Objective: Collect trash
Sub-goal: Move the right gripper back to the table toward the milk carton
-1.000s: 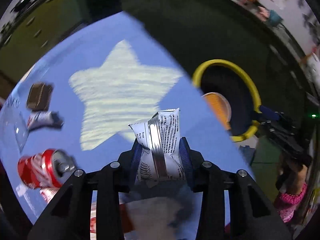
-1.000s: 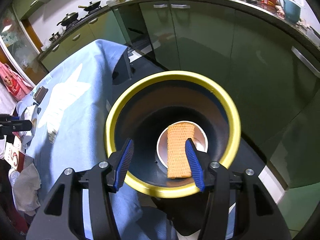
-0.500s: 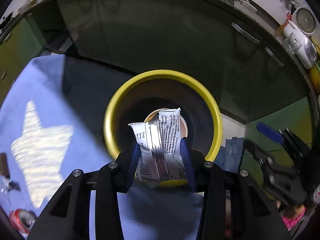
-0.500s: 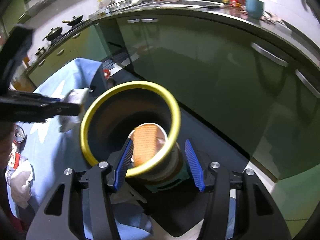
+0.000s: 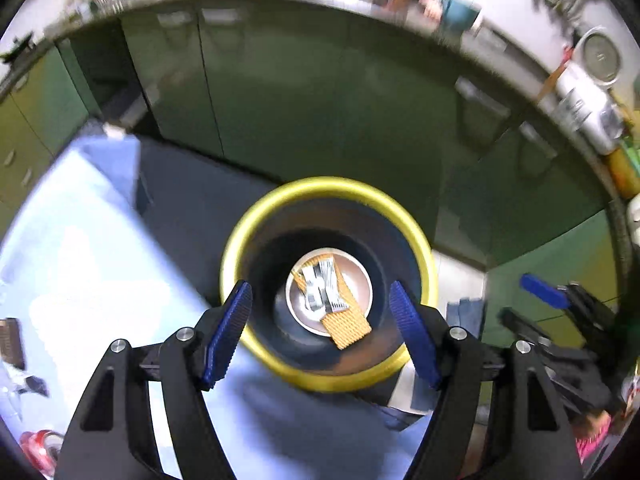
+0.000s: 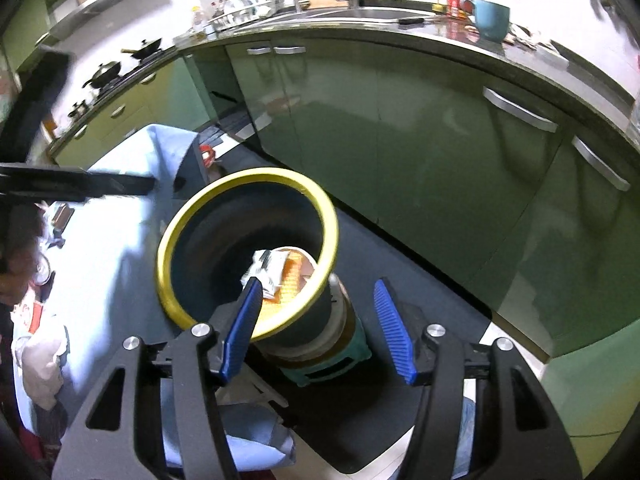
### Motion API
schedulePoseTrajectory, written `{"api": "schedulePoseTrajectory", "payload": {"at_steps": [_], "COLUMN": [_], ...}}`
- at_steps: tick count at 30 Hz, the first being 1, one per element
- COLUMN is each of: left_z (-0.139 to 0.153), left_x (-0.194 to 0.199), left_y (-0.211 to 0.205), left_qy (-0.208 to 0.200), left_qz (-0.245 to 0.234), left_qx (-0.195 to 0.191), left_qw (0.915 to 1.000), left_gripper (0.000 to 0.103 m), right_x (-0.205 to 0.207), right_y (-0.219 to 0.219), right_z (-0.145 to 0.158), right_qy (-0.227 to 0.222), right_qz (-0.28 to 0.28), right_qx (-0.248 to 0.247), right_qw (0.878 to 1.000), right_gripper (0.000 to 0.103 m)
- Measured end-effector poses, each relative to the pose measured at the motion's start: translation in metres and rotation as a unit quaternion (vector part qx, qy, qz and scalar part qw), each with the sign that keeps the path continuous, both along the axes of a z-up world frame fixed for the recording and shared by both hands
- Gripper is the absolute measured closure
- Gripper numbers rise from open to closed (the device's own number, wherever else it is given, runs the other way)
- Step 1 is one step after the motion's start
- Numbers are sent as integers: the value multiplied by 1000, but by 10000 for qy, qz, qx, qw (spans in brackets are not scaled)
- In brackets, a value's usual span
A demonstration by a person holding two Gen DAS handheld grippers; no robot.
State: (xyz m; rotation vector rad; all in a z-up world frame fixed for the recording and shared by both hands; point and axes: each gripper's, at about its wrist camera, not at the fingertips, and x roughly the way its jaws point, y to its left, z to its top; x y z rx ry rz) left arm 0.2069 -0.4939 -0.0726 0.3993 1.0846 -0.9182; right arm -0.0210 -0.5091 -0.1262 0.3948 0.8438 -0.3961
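Glossy green cabinet doors (image 6: 420,152) with metal handles; matt blue cloth (image 5: 100,264) on the tabletop; shiny foil wrapper (image 5: 322,290).

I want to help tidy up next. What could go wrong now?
The yellow-rimmed bin stands on a small green stool beside the table, so a bump might tip it. The red can lies on its side on the blue tablecloth and may roll when the open left gripper grabs it.

Right gripper (image 6: 316,330), fingers spread, above yellow-rimmed bin (image 6: 256,178) (silver wrapper (image 6: 266,268) inside).
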Motion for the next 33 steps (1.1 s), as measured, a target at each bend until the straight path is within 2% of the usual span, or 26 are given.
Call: {"api": "schedulePoseTrajectory", "payload": {"at_steps": [3,6,9,11,14,15,18,21,23,26,28,33], "left_z": [41,72,102,115,130,133,134,126,118,106,98,78], "left_x": [-6,-12,-17,-18,-27,-32,-42,-54,-55,-46,-39,-16], "left_y": [56,109,179,218,284,306,359,398,423,455,473,509], "left_qy": [-342,-744,-1222,-1452,-1900,-2059,-2351,-2552,-2594,-2481,-2454,-2686], "left_qz": [160,371,790,1044,1496,1658,1997,2256,2415,2676,2806,3084], "left_qx": [-557,-917,-1279,-1393,-1560,-1614,-1603,-1634,-1690,-1820,-1881,-1897], "left_qw": [9977,9923,9810,9740,9577,9508,9376,9259,9197,9131,9087,8926], "left_gripper": [22,16,10,10,5,5,5,5,5,5,5,5], "right_x": [9,19,32,43,64,73,98,123,136,152,160,177], "right_y": [14,33,57,75,104,118,156,205,243,286,307,337], "right_z": [2,5,10,13,19,21,26,30,32,31,30,25], "right_qy": [-3,2,20,15,-57,-102,-170,-228,-257,-164,-59,241], "right_qz": [273,625,1006,1357,1974,2284,3093,4077,4811,5568,5848,6332], "right_qx": [-43,-99,-168,-198,-143,-86,-21,-50,-133,-266,-462,-573], "right_qw": [9996,9980,9948,9906,9802,9735,9508,9128,8762,8301,8098,7715], "right_gripper": [47,47,47,47,44,44,44,44,44,45,45,45]}}
